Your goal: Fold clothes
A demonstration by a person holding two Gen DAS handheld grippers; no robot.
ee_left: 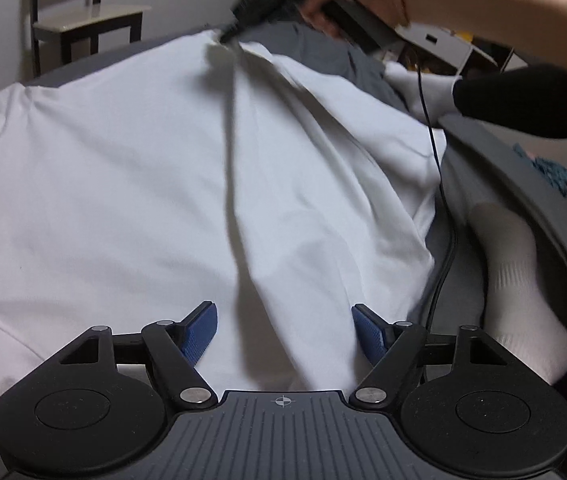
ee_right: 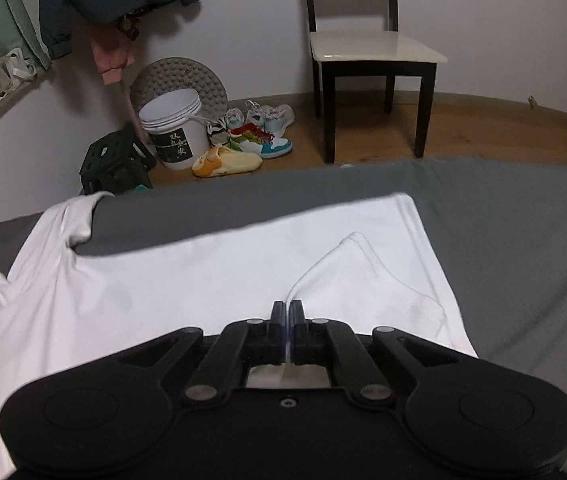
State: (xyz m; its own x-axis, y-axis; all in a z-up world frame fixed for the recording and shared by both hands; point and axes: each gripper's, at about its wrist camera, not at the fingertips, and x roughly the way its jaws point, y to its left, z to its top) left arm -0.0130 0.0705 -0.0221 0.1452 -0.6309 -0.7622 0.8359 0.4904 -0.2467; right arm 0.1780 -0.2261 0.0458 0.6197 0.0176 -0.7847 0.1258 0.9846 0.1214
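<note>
The white T-shirt (ee_right: 211, 280) lies spread on the grey bed (ee_right: 523, 240), creased into long ridges, one edge pinched and lifted between the closed jaws of the right gripper (ee_right: 287, 308), while the left gripper (ee_left: 283, 320) hovers open above it.

The right gripper (ee_left: 227, 36) is showing only as a motion-blurred dark shape in the left wrist view, its tips sinking into the white shirt (ee_left: 131, 184), so their stance is unreadable there. The shirt is running off the left edge. In the right wrist view the gripper body (ee_right: 287, 412) is covering the shirt's near hem (and the pinched fold's end).
</note>
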